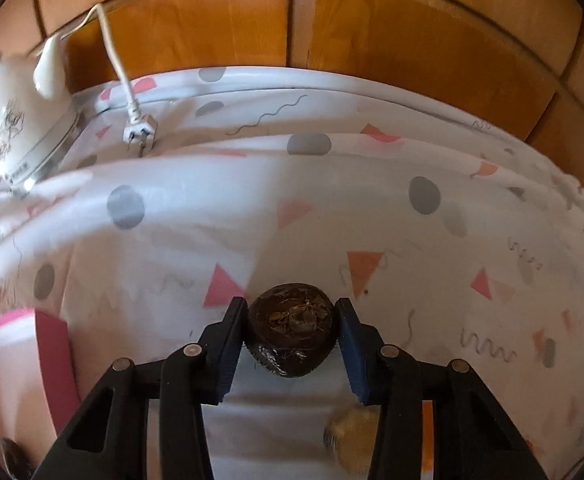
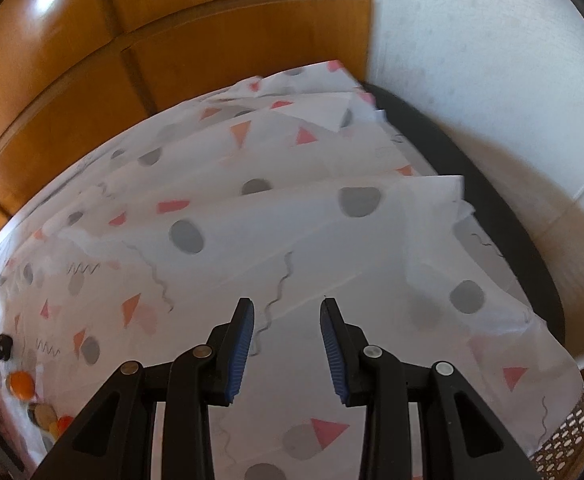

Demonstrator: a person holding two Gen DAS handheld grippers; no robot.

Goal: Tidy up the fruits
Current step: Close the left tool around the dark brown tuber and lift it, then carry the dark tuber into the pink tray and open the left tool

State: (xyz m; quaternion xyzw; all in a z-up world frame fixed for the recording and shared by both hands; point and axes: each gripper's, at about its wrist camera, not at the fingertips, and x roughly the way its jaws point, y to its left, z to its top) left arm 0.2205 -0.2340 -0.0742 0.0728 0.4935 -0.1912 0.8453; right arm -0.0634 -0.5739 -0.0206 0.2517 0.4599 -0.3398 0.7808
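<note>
In the left wrist view, a dark brown round fruit (image 1: 292, 332) with a dried, leafy top sits between the blue pads of my left gripper (image 1: 292, 316), which is shut on it just above the patterned tablecloth (image 1: 252, 208). A pale yellow fruit piece (image 1: 351, 440) lies blurred under the right finger. My right gripper (image 2: 288, 320) hangs open over the tablecloth (image 2: 331, 248), its jaws set narrowly apart with nothing between them. At the left edge of the right wrist view lie an orange fruit (image 2: 20, 385) and a tan sliced piece (image 2: 42, 414).
A pink-rimmed container (image 1: 16, 344) stands at the lower left. A white kettle (image 1: 16, 120) and a loose plug (image 1: 140, 134) sit at the back left, before wooden cabinet doors (image 1: 411, 40). A woven basket (image 2: 571, 432) is at the right wrist view's lower right, past the table's dark edge (image 2: 491, 200).
</note>
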